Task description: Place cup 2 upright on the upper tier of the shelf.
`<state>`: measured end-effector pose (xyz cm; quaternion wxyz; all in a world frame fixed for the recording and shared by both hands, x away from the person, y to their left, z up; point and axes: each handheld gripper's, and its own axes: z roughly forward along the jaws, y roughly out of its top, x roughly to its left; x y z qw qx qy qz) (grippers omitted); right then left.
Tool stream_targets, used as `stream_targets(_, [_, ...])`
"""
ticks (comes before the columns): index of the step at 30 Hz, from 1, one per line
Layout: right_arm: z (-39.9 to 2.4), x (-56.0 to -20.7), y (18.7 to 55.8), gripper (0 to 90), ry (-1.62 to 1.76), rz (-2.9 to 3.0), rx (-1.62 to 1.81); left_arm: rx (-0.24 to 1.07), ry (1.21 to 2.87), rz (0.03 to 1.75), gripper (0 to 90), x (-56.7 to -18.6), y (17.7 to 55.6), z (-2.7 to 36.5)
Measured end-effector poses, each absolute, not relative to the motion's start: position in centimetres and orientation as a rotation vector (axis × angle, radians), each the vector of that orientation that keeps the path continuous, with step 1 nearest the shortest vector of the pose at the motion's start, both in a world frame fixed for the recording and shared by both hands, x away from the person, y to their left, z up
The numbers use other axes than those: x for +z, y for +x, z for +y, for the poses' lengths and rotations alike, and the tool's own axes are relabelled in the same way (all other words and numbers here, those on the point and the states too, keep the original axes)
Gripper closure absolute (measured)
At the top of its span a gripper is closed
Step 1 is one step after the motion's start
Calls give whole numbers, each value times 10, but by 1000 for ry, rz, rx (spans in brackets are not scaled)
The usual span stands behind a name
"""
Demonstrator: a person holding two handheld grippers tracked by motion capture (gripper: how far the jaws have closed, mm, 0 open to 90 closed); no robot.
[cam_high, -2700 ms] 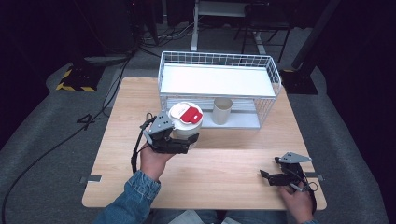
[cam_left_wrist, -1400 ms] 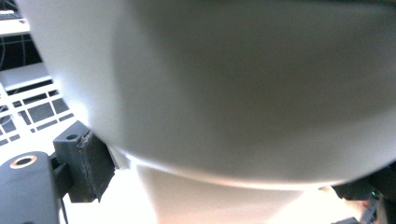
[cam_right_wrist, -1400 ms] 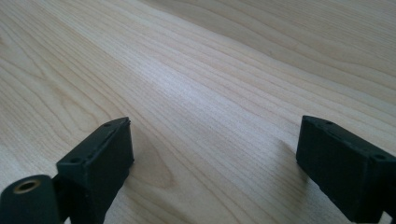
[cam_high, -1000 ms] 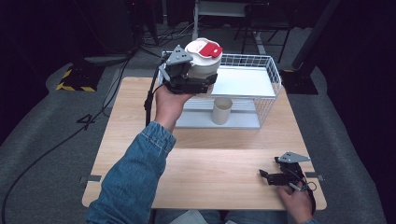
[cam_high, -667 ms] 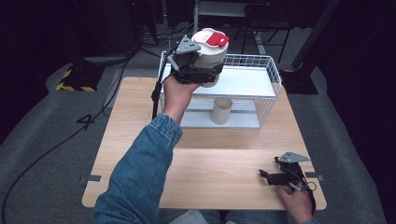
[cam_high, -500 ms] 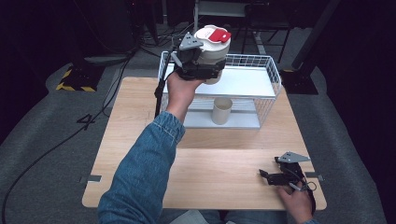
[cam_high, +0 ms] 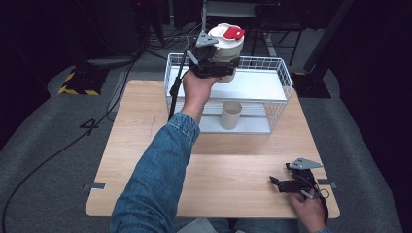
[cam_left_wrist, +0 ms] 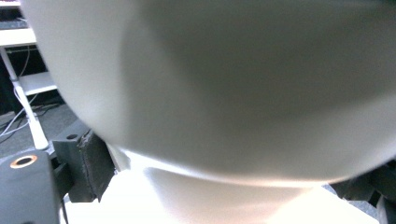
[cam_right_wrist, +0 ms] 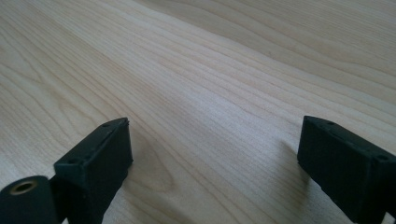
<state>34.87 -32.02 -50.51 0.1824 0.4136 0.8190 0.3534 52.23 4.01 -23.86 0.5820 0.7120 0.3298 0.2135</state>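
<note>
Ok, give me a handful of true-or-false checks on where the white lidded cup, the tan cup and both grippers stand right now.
1. The left gripper holds the white cup above the wire rack. True.
2. The tan cup lies tipped over on the rack's top shelf. False: it stands upright on the lower level.
3. The right gripper has open jaws with nothing between them. True.
4. The white cup's lid has a blue tab. False: it is red.
5. The right gripper hovers over the rack. False: it is low over the table, near its front right corner.

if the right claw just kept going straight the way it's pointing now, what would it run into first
Probably nothing: the right claw lies low on the wooden table, jaws open and pointing left across bare wood. The denim sleeve lies farther that way, but whether it hangs low enough to be met is unclear.
</note>
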Motion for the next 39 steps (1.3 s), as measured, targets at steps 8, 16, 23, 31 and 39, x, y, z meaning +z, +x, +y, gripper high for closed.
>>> stream_targets(8, [-320, -505, 349, 104, 1168, 2311, 995, 522, 1683, 788, 124, -246, 535, 32])
stream_targets(16, [-320, -505, 349, 104, 1168, 2311, 995, 513, 1676, 810, 124, -254, 545, 27])
stream_targets(23, [-320, -505, 349, 104, 1168, 2311, 995, 485, 1698, 846, 124, -266, 551, 22])
stream_targets(31, [-320, -505, 349, 104, 1168, 2312, 998, 477, 1701, 866, 124, -275, 554, 20])
stream_targets(39, [-320, -505, 349, 104, 1168, 2311, 998, 481, 1725, 874, 124, -282, 556, 17])
